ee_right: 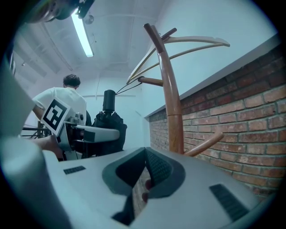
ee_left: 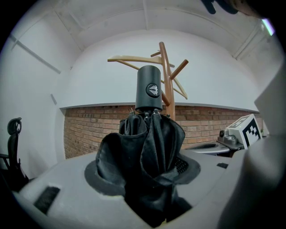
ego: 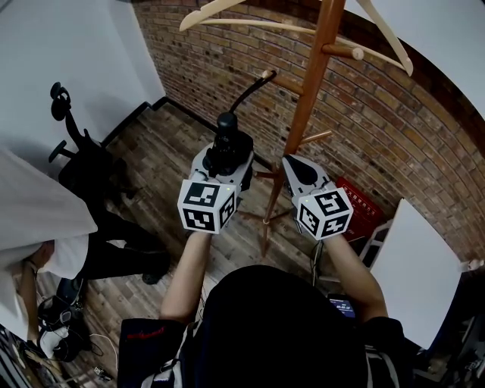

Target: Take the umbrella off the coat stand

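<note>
Left gripper (ego: 222,168): level, jaws partly closed and clamped on the folded canopy of the black umbrella (ee_left: 149,143). The fabric bulged out on both sides of the pads.

Umbrella: long axis upright, across the jaws, with the handle (ee_left: 149,88) on top. It hung just beside the coat stand (ego: 307,98), on its left in the head view.

Critical relation: the strap (ego: 246,92) ran up and away from the handle to the tip of a peg (ego: 282,79), and looked taut. By my judgement the loop was not yet off. Since the peg sloped upward, release would call for a lift up and outward along it, not a straight pull back.

Right gripper (ego: 297,168): jaws together, nothing between them. It was held level just beside the left one and close to the pole, well below the peg. The left hand was the nearer to the work.

Obstructions: wooden hangers (ego: 204,11) crossed overhead, and a lower peg (ego: 314,138) projected near the right gripper.

Surroundings: a brick wall (ego: 379,114) behind, an office chair (ego: 83,151) well to the left, a person in a white shirt (ego: 45,227) at the left edge, and a red box (ego: 364,204) by the base.
</note>
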